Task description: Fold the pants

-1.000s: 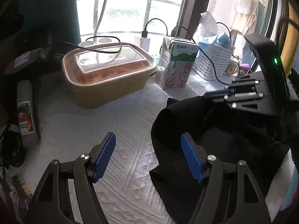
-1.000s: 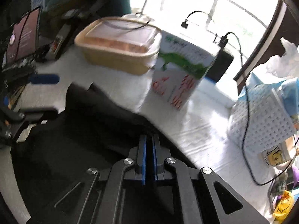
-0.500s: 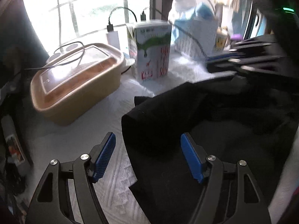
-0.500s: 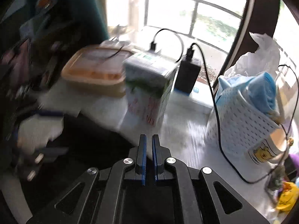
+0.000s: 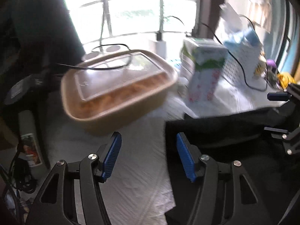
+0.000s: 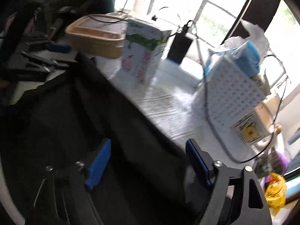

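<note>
1. My left tool [image 5: 148, 157] sits low in its view, blue pads spread with nothing between them; its jaws have just been closing a bit. The left pad hangs over the bare white table cover [image 5: 135, 187], the right pad at the edge of the black pants [image 5: 234, 131].
2. My right tool [image 6: 148, 161] has just been opening; pads stand wide apart over the pants [image 6: 78, 127], not pinching the cloth. Frame is blurred.
3. The pants lie as a dark heap on the table, filling the lower left of the right wrist view and the right side of the left wrist view. Fold lines are hard to read in the dark.
4. In the left view I see the right tool [image 5: 281, 112] at the far right edge, over the pants.
5. Past the pants: a tan lidded food box [image 5: 120, 88] with a black cable across its lid, and a green and white milk carton [image 5: 204, 71] upright beside it.
6. Further right, a white perforated basket [image 6: 232, 91] holding blue stuff, with a cable draped across it.
7. Behind all, a bright window with a railing [image 5: 142, 0].
</note>
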A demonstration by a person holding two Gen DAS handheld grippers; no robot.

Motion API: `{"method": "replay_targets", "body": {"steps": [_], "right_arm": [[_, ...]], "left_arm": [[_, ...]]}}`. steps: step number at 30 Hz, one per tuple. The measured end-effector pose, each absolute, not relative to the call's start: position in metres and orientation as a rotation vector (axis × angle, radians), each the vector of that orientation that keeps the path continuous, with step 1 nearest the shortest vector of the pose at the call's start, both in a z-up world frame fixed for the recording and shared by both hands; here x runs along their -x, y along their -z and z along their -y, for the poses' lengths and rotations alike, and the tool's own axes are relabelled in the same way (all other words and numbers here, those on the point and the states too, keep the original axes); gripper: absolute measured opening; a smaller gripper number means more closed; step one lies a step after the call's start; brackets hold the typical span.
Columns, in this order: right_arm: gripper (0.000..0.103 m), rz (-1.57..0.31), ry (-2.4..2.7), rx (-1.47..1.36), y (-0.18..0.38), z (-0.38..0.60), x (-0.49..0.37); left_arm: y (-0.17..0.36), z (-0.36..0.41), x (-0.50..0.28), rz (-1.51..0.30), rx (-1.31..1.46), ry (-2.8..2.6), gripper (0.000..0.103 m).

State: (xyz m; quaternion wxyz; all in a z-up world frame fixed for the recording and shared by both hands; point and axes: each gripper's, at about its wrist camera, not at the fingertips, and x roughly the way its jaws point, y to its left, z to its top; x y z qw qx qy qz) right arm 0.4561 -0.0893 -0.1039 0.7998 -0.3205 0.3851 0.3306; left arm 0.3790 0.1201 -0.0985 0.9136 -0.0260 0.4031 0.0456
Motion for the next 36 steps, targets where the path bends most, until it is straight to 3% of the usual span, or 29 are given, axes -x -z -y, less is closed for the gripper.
{"method": "replay_targets", "body": {"steps": [9, 16, 23, 29, 36], "right_arm": [[0.081, -0.831, -0.605, 0.626, 0.115, 0.082, -0.509], [0.081, -0.762, -0.579, 0.568, 0.084, 0.101, -0.5], [0.081, -0.783, -0.591, 0.596, 0.068, 0.139, -0.471], [0.081, -0.87, -0.602, 0.714, 0.11, 0.135, -0.466], [0.081, -0.848, -0.506, 0.529, 0.09, 0.139, -0.511]], "left_arm": [[0.091, -0.121, -0.367, -0.853, 0.084, -0.075, 0.061], [0.075, -0.081, -0.355, -0.821, 0.015, 0.075, 0.061], [0.112, -0.057, -0.385, -0.937, -0.138, 0.07, 0.061], [0.113, -0.075, -0.396, -0.904, -0.088, -0.035, 0.061], [0.102, -0.101, -0.393, -0.856, -0.008, -0.146, 0.061]]}}
